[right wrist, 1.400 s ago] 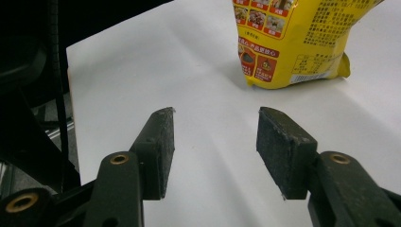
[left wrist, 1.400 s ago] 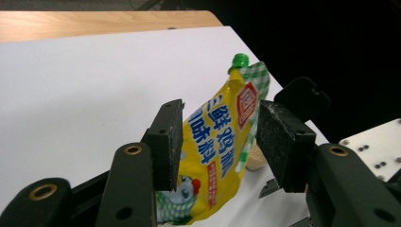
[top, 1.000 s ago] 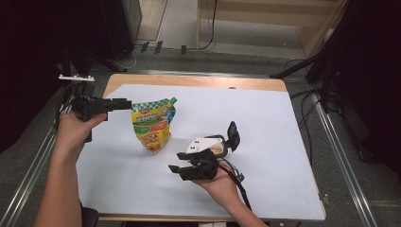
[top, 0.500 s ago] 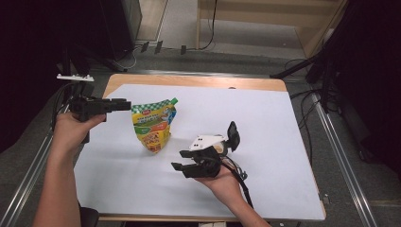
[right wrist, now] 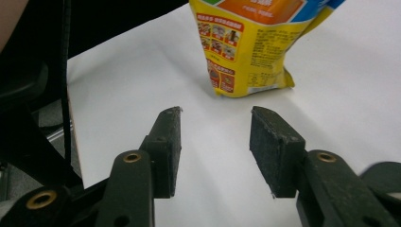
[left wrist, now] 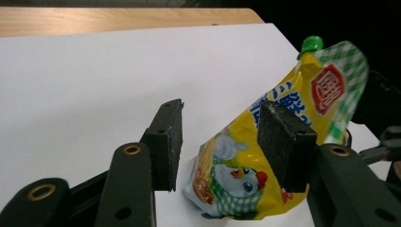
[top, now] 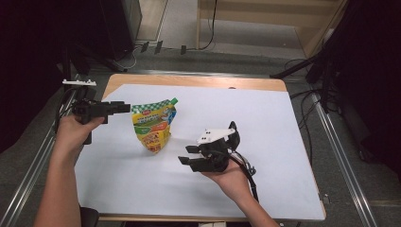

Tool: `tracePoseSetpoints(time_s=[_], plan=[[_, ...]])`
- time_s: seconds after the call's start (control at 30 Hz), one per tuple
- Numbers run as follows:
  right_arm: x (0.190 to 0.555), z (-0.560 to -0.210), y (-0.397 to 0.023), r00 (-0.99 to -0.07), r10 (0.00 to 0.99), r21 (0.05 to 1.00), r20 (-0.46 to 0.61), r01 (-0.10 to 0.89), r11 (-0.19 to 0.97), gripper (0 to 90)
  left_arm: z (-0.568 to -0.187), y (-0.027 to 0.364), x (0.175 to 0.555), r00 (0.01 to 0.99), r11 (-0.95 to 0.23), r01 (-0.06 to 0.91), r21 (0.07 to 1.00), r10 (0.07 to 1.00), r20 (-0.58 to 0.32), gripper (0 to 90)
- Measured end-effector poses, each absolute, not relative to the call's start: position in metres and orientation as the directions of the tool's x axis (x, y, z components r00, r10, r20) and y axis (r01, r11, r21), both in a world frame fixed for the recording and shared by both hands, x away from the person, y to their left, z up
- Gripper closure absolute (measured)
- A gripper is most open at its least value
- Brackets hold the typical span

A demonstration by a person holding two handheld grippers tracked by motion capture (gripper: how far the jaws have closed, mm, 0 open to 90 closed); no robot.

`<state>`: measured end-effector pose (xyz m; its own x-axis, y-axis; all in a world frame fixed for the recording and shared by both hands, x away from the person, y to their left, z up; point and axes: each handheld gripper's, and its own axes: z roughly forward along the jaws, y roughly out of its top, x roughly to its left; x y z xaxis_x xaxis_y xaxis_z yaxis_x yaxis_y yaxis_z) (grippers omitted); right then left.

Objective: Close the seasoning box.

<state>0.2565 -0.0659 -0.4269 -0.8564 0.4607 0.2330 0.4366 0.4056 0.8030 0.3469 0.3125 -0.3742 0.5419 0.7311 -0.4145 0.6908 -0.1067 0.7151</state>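
A yellow, green-checked plastic spout pouch (top: 153, 126) with a green cap stands on the white table sheet (top: 265, 118), just beyond the left gripper (top: 124, 107), whose jaws have just been opening and stand spread, gripping nothing. The right gripper (top: 185, 155) points at the pouch from nearby; its jaws, just closing, are spread around nothing. Whether the pouch is full cannot be told.

Bright tabletop, dark surroundings — soft shadows

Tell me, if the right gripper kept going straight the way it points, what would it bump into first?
Most likely the yellow pouch. The right gripper aims its open jaws over bare white table toward the pouch's bottom end, with nothing between, though the gap is hard to judge.
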Motion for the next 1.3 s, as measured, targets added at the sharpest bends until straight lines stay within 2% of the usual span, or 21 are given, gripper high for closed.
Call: tracePoseSetpoints(time_s=[0.3, 0.67, 0.87, 1.3], plan=[[0.264, -0.414, -0.086, -0.839, 0.481, 0.79, 0.255, 0.468, 0.397, 66.7, -0.395, 0.301, 0.356, 0.548, -0.138, 0.713, 0.688, 0.722, -0.423, 46.9], [0.274, -0.396, -0.118, -0.814, 0.513, 0.784, 0.271, 0.496, 0.373, 89.7, -0.402, 0.29, 0.358, 0.566, -0.175, 0.717, 0.675, 0.711, -0.417, 45.4], [0.278, -0.386, -0.138, -0.791, 0.539, 0.788, 0.289, 0.517, 0.336, 90.0, -0.403, 0.288, 0.358, 0.567, -0.177, 0.718, 0.673, 0.709, -0.418, 44.6], [0.288, -0.374, -0.183, -0.735, 0.626, 0.795, 0.259, 0.53, 0.295, 90.0, -0.407, 0.284, 0.359, 0.571, -0.183, 0.723, 0.666, 0.701, -0.427, 44.0]])
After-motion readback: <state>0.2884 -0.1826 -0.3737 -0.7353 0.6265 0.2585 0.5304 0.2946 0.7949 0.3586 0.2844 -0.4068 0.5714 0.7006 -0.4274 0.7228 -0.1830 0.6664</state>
